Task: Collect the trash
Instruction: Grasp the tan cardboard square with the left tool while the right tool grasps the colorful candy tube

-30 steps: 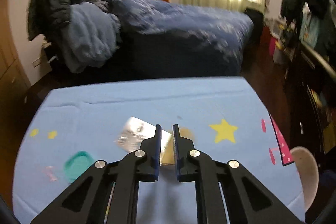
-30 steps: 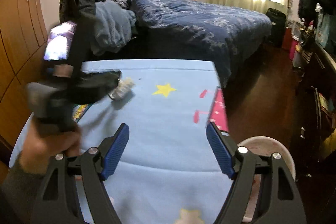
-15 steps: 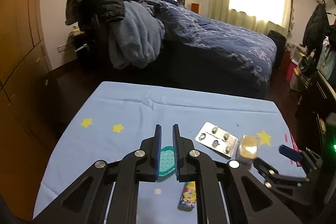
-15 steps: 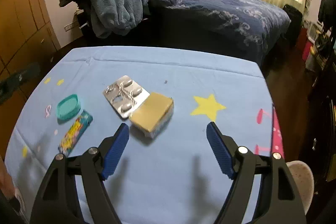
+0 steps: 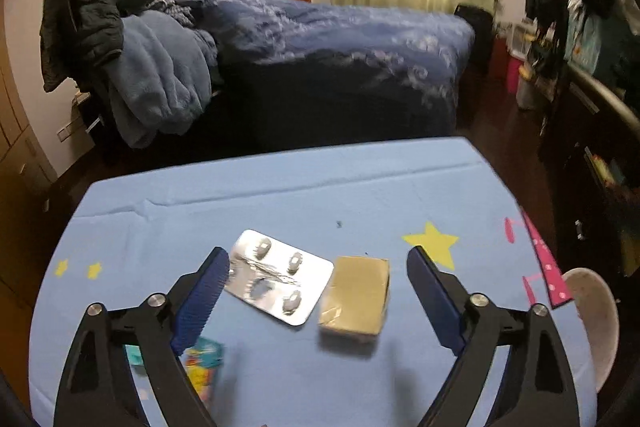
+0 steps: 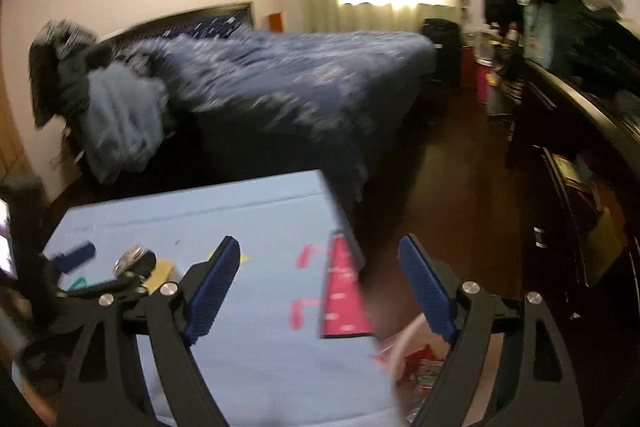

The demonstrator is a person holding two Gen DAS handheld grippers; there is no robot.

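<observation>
Left wrist view: the left gripper [image 5: 318, 281] hangs over the blue table [image 5: 280, 195] with its fingers spread wide and nothing between them. This looks like the approach step of picking up a piece of trash. Framed between the fingers lie a silver blister pack [image 5: 279, 277], flat, with four bubbles, and at its 3 o'clock, just beside it, a tan packet [image 5: 356, 294], boxy and wrapped in clear film. A colourful wrapper [image 5: 202, 361] peeks out at 7 o'clock, partly behind the left finger. A pale bin [image 5: 592, 323] sits off the table edge at 3 o'clock. The next move probably calls for lowering onto one item and pinching a thin edge.

Right wrist view: blurred by motion. The right gripper [image 6: 320, 287] is also spread wide and empty, aimed past the table's right edge. At 5 o'clock, below the edge, the bin [image 6: 404, 343] shows red scraps inside. The left gripper [image 6: 108, 277] appears at 9 o'clock over the trash.
</observation>
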